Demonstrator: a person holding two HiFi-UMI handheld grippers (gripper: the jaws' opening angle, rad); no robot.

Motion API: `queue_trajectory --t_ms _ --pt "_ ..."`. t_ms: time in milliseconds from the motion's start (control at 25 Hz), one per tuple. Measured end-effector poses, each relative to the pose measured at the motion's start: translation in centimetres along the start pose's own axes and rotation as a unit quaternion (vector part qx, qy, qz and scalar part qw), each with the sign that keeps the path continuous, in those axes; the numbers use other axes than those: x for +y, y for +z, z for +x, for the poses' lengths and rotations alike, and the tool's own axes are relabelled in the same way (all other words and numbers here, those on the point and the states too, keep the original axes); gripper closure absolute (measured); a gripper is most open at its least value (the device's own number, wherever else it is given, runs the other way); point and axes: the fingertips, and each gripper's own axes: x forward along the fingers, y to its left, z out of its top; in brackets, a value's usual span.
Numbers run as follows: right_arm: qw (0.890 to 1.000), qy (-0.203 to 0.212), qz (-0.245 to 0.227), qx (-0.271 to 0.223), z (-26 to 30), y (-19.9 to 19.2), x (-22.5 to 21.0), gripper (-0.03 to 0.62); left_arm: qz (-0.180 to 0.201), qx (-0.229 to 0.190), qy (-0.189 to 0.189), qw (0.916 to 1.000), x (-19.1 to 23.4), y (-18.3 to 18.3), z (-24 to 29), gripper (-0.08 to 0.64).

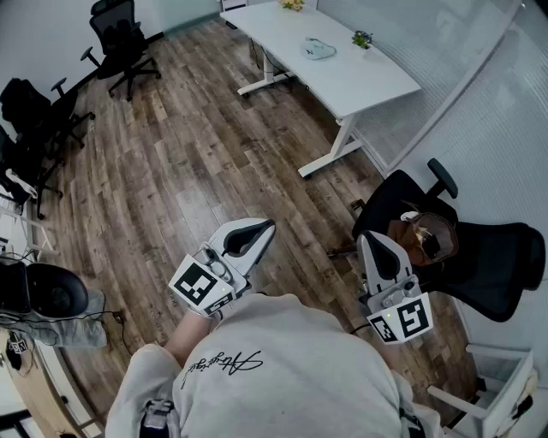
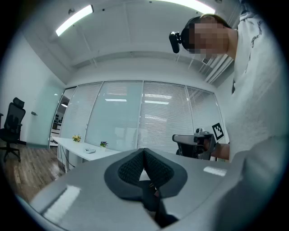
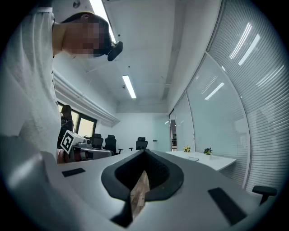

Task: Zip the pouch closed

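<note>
A small pale pouch-like object (image 1: 318, 49) lies on the white table (image 1: 377, 85) far across the room; it also shows tiny in the left gripper view (image 2: 89, 150) and the right gripper view (image 3: 193, 159). Whether its zip is done up cannot be told from here. My left gripper (image 1: 264, 227) and right gripper (image 1: 370, 236) are held level at chest height, far from the table. Both are shut with nothing between the jaws. The left gripper (image 2: 144, 151) looks towards the blinds, the right gripper (image 3: 144, 152) towards the far office chairs.
A small potted plant (image 1: 362, 38) and yellow flowers (image 1: 292, 5) stand on the table. A black office chair (image 1: 462, 248) holding a brown thing is at my right, more black chairs (image 1: 120, 43) at the far left. Wood floor (image 1: 197, 162) lies between me and the table.
</note>
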Motion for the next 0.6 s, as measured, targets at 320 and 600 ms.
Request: queue_trajectory --t_ms 320,600 --pt "1.000 0.003 0.000 -0.001 0.5 0.1 0.4 0.592 0.000 0.003 0.004 1.0000 0.5 0.0 -0.9 0.560" --pt "1.000 0.000 -0.003 0.002 0.6 0.3 0.5 0.592 -0.001 -0.002 0.013 0.9999 0.9 0.4 -1.5 0.560"
